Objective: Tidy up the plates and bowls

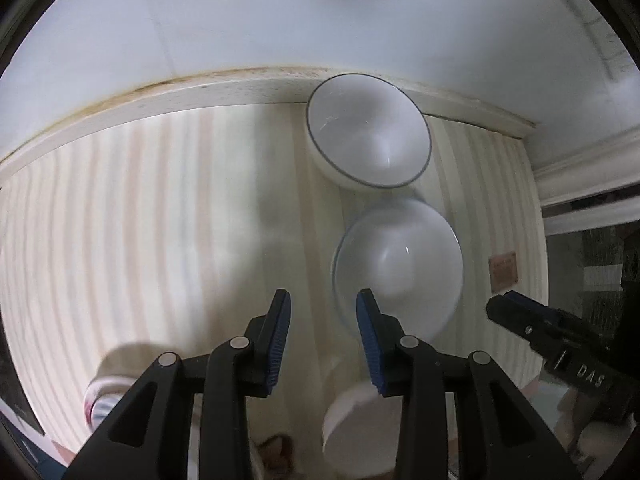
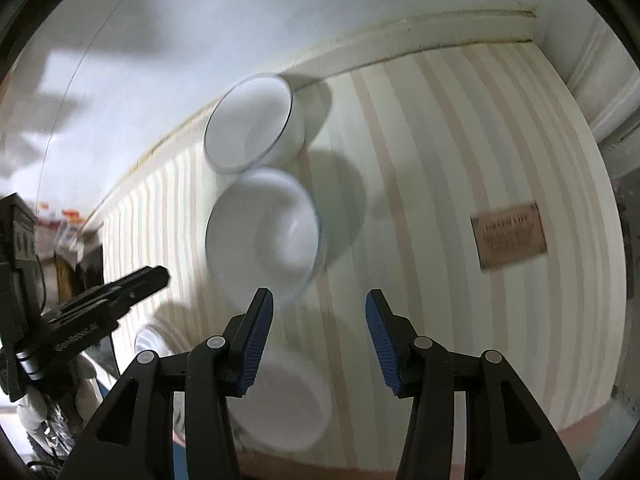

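Down low, left gripper partly open, holding nothing, right gripper wider, also holding nothing, two white bowls with thin dark rims, near bowl blurry, far bowl by the wall, both upright on the striped tablecloth.
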A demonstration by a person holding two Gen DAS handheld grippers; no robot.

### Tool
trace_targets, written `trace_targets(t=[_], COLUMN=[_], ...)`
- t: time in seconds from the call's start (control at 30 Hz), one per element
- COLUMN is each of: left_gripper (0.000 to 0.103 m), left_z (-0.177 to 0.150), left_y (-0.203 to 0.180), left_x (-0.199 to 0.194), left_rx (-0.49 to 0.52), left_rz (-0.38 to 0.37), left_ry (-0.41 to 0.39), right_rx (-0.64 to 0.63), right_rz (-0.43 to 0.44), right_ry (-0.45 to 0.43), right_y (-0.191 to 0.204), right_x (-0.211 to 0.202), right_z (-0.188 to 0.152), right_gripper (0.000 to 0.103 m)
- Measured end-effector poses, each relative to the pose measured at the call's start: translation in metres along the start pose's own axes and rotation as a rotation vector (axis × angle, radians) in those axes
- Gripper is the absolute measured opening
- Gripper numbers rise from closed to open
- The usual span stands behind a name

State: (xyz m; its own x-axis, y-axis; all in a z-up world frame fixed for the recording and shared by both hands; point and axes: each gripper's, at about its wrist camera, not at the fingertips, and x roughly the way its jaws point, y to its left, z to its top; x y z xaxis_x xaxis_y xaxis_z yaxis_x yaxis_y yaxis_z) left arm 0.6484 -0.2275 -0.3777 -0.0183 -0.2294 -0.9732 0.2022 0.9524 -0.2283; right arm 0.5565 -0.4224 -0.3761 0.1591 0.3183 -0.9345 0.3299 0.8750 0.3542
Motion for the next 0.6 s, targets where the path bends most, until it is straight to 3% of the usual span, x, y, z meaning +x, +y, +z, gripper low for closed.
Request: trace_targets(t=[0.23, 0.3, 0.37, 0.43, 0.6], left_gripper=[0.032, 0.030, 0.013, 0.011, 0.011], left_z=[0.020, 0.018, 0.016, 0.014, 0.005], left_y=[-0.011, -0.012, -0.016, -0.021, -0.027], left_x=[0.055, 0.065, 0.067, 0.070, 0.060], left_rx=[0.031, 0.040, 0.045, 0.054, 0.072], left_rz=[0.011, 0.023, 0.026, 0.037, 0.057], left_ry=[0.112, 0.119, 0.108, 0.102, 0.072], right_rx=[0.019, 0.024, 0.027, 0.046, 0.018], right_rz=[0.007, 0.004, 0.000, 0.034, -0.012], right_ry=[0.068, 0.088, 0.102, 0.094, 0.080], right_y=[-0.003, -0.004, -0.005, -0.005, 0.004], right_x=[0.054, 0.067, 0.077, 0.080, 0.079], right_z=[0.027, 0.030, 0.031, 0.030, 0.025], right_gripper=[0.050, 0.041, 0.021, 0.013, 0.011])
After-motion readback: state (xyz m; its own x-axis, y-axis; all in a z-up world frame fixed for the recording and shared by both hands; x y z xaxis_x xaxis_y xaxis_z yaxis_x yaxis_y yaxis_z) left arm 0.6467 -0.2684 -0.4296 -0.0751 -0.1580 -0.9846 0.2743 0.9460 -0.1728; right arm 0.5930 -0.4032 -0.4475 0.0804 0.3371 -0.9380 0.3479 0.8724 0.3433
